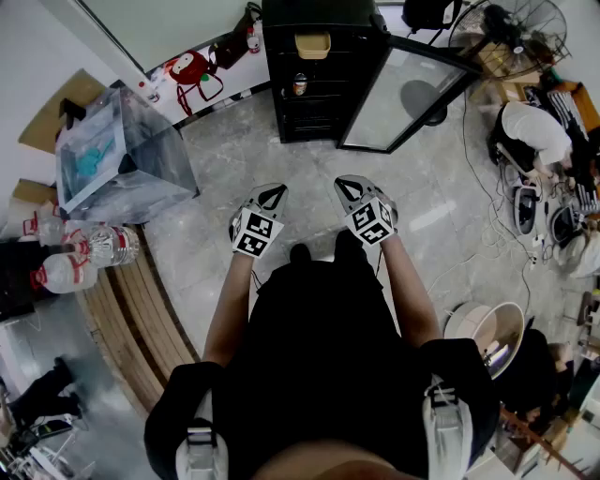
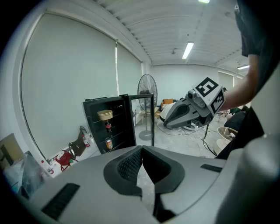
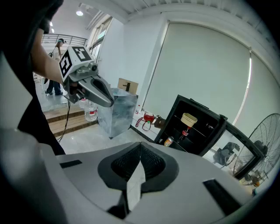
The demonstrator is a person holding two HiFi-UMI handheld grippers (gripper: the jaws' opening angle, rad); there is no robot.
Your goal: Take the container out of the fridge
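Observation:
A black fridge (image 1: 314, 84) stands ahead on the floor with its glass door (image 1: 403, 94) swung open to the right. On its top shelf sits a tan container (image 1: 312, 44), also seen in the left gripper view (image 2: 105, 115) and the right gripper view (image 3: 188, 119). A cola bottle (image 2: 107, 127) and a can (image 1: 300, 84) sit on the shelves below. My left gripper (image 1: 274, 191) and right gripper (image 1: 348, 186) are held side by side well short of the fridge. Both are shut with nothing between the jaws.
A translucent grey box (image 1: 122, 155) stands to the left, with water bottles (image 1: 94, 246) on a wooden step (image 1: 141, 319). A red bag (image 1: 192, 67) lies by the wall. A fan (image 1: 511, 28), a crouching person (image 1: 534, 131) and cables fill the right.

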